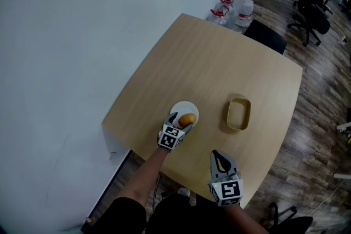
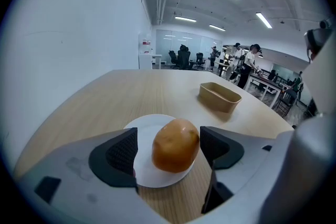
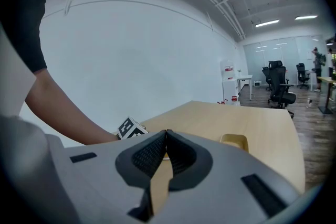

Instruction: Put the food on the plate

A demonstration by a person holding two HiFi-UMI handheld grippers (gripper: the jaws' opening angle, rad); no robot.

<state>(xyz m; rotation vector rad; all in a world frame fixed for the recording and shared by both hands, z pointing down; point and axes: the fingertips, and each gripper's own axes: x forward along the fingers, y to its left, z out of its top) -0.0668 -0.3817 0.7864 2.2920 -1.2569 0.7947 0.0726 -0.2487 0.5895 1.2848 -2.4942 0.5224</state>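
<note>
A bare wall runs along the left, and the desk (image 1: 219,63) ends not far left of the plate (image 2: 149,126), which sits close to the near-left corner. There is little room for a sideways swing on that side.

The left tool (image 1: 182,121) is open. Its pads stand on either side of the food (image 2: 176,145), with a sliver of plate showing between pad and food at the left. The food rests on the white plate, so the placing looks done.

The food is a rounded, glossy, golden-brown lump, either a bread roll or a potato; I cannot tell which. It looks light, and its sheen suggests it could slip. If it is a roll, it would dent under a hard squeeze. The widest middle, taken across the short axis, is the best hold.

Further right, the right tool (image 3: 166,139) hangs over the near edge, closed on nothing. Beyond it a tan container (image 1: 239,113) lies well apart from the plate, with open desk all round it.
</note>
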